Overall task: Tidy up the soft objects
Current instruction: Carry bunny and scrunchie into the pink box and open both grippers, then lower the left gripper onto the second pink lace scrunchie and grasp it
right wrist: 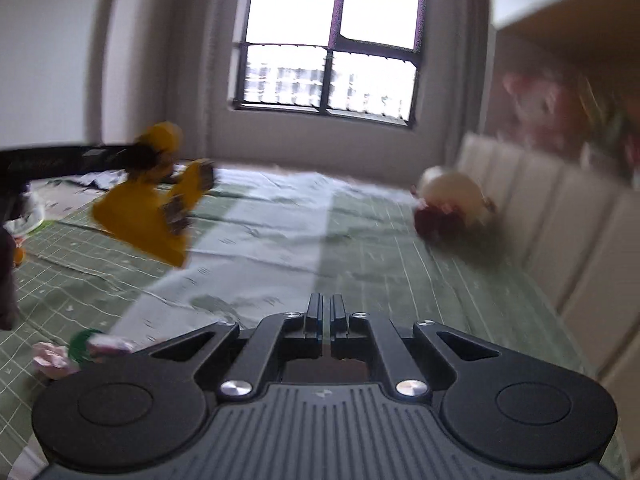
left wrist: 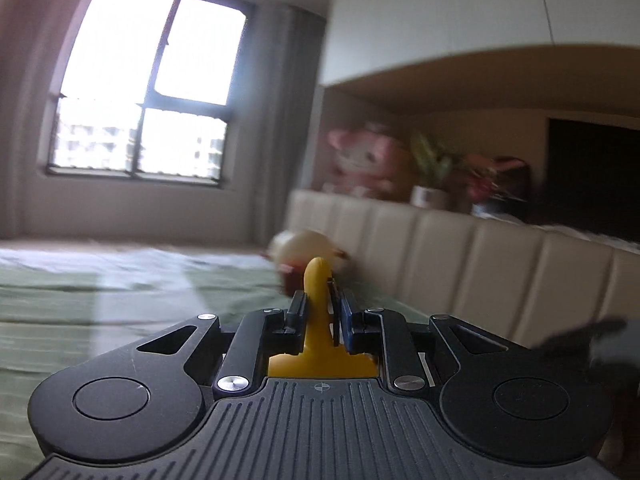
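Observation:
My left gripper [left wrist: 322, 300] is shut on a yellow plush toy [left wrist: 318, 332]; a narrow yellow part sticks up between its jaws. In the right wrist view the same yellow toy [right wrist: 148, 204] hangs from the left gripper [right wrist: 132, 160] above the green bed sheet [right wrist: 280, 240], blurred. A cream and red plush toy [right wrist: 448, 196] lies on the bed against the padded headboard [right wrist: 560, 220]; it also shows in the left wrist view [left wrist: 304, 248]. My right gripper [right wrist: 325, 312] is shut and empty, low over the sheet.
A small pink and green soft object [right wrist: 76, 350] lies on the sheet at the lower left. A pink plush [left wrist: 364, 160] and potted plants [left wrist: 432, 176] sit on the ledge behind the headboard. A window [left wrist: 148, 88] faces the bed.

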